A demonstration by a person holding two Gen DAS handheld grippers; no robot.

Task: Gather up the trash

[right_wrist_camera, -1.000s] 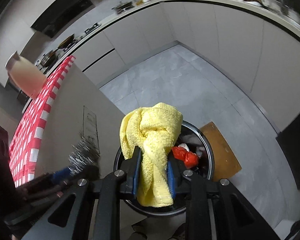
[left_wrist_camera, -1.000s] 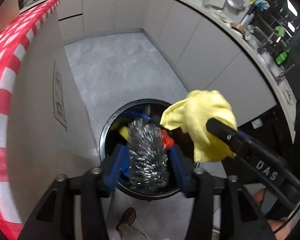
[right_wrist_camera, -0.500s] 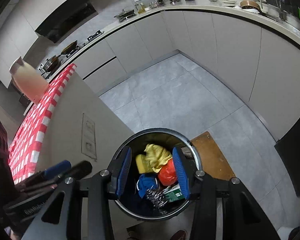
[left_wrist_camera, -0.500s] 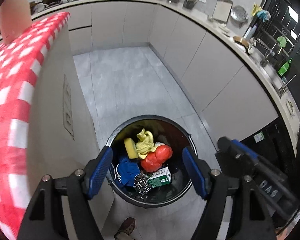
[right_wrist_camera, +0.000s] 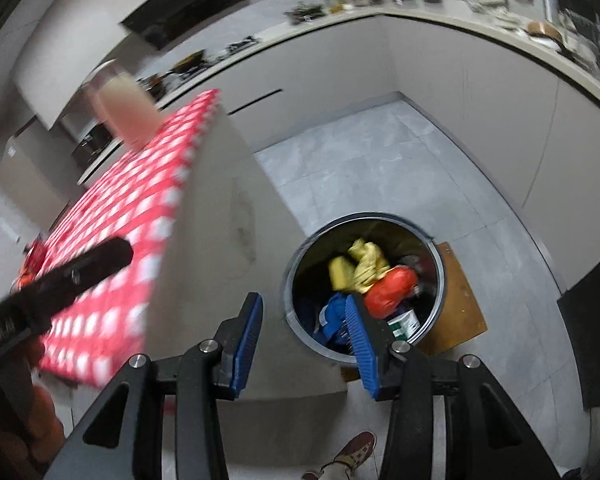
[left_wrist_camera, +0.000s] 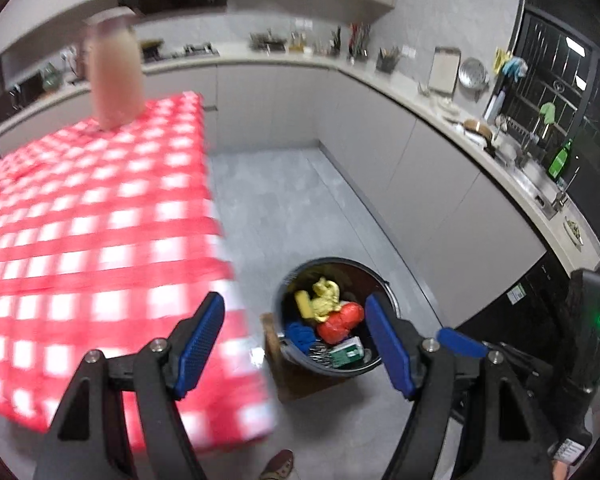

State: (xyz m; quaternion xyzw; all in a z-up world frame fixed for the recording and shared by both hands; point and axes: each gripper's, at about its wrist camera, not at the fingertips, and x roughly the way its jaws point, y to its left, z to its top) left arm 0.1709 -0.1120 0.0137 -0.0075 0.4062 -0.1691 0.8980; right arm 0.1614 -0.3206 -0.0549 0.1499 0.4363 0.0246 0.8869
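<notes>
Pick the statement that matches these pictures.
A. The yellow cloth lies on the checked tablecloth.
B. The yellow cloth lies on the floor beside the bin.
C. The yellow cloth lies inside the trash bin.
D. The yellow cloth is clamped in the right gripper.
C: the yellow cloth lies in the trash bin among other trash, and nothing is between the right gripper fingers.

From my left wrist camera I see the left gripper (left_wrist_camera: pixel 294 340): two black angular plastic arms, each with a silver round screw head near its tip, ending in blue ribbed rubber pads (left_wrist_camera: pixel 200 338). The right gripper (right_wrist_camera: pixel 304 344) is built the same way, black arms, silver screws, blue ribbed pads (right_wrist_camera: pixel 358 344). Below it, a brown patterned shoe (right_wrist_camera: pixel 354 454) with a pale sock above it
</notes>
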